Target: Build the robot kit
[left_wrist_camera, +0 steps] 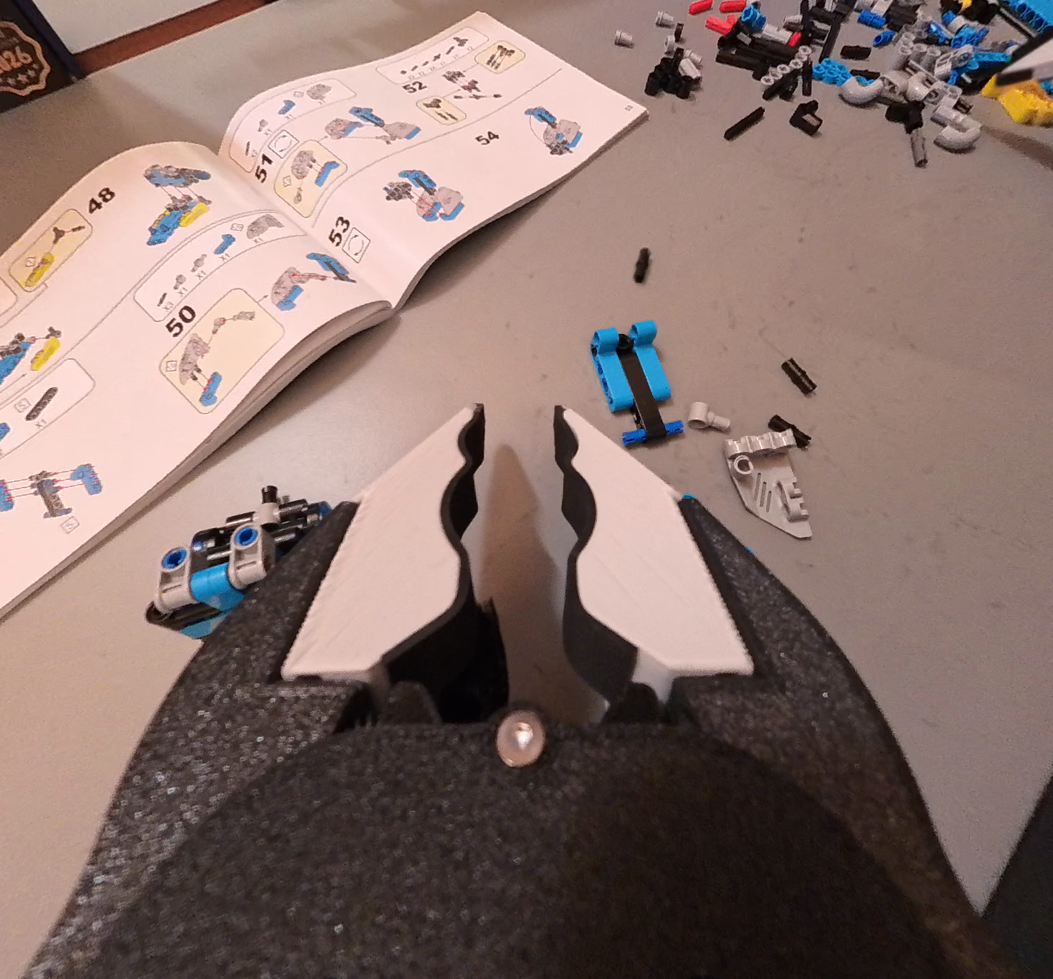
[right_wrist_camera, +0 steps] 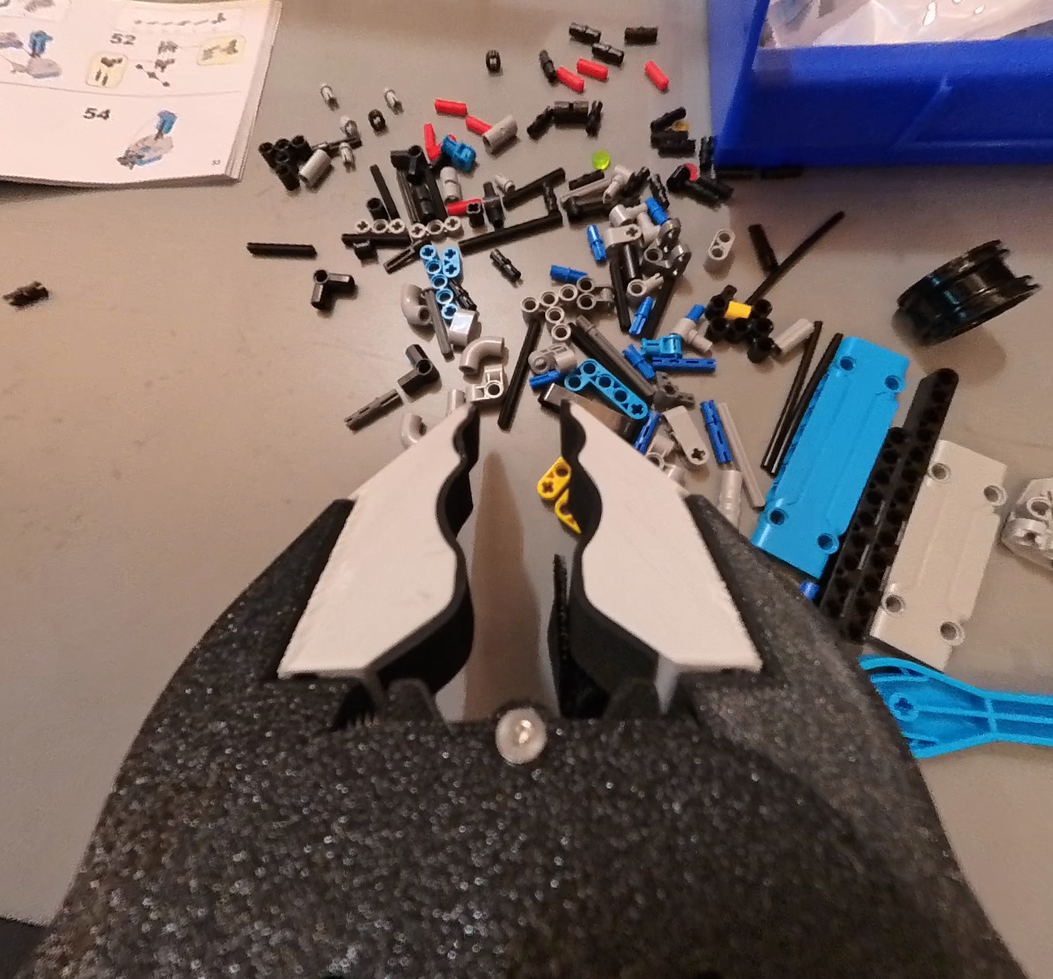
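My left gripper is open and empty above the grey table. A small blue and black assembly lies just right of its tips, with a grey connector and a grey curved panel beside it. A blue, grey and black built piece sits partly hidden behind its left side. My right gripper is open and empty at the near edge of a pile of small loose parts. A yellow piece lies beside its right finger.
An open instruction booklet lies left; its corner shows in the right wrist view. A blue bin stands at the back right. A black wheel, a light blue panel, a black beam and a grey plate lie right. My right fingertips sit around 35 cm from my left ones. To the grey connector: left tips about 6 cm, right tips about 25 cm.
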A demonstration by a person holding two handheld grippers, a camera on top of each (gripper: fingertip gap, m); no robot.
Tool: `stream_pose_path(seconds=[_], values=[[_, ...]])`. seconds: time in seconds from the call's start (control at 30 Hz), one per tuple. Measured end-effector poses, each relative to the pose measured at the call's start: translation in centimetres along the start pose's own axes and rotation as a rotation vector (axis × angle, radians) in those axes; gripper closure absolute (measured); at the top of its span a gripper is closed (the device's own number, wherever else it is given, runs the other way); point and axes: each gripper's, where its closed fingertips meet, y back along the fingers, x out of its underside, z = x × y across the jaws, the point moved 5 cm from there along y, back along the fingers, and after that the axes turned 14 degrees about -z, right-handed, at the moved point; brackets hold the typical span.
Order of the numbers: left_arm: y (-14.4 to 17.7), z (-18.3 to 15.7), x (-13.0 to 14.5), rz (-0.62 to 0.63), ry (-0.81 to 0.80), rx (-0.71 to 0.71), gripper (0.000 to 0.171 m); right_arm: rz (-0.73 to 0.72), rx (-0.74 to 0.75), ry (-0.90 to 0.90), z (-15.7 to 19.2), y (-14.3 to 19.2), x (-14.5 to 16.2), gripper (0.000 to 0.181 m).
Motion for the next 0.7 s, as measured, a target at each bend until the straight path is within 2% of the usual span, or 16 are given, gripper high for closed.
stream_pose_path(seconds=[0.3, 0.7], values=[[0.0, 0.0, 0.0, 0.004, 0.008, 0.006, 0.148, -0.008, 0.042, -0.003, -0.6, 0.3, -0.1, 0.155], [-0.1, -0.2, 0.1, 0.013, -0.011, 0.009, 0.147, -0.003, 0.167, 0.002, -3.4, 1.2, 0.6, 0.155]])
